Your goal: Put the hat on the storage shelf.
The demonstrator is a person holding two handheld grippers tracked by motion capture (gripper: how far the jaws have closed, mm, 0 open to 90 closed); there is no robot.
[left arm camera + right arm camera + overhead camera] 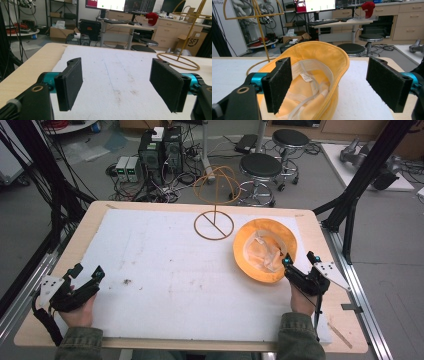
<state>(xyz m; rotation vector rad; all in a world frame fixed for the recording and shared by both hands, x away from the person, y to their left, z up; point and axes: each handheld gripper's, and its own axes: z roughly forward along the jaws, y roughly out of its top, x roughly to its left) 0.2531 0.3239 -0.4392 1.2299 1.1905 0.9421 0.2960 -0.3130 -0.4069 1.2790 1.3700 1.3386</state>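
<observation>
My right gripper (329, 86) gapes wide, empty, straddling the soft, light hat (312, 82); I'd pinch its floppy near brim

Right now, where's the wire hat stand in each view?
High view: wire hat stand at the table's far edge, centre, just left of the yellow hat.
Left gripper view: upper right, base ring on the white mat.
Right gripper view: upper left, behind the hat.
Shared landmark: the black stools.
</observation>
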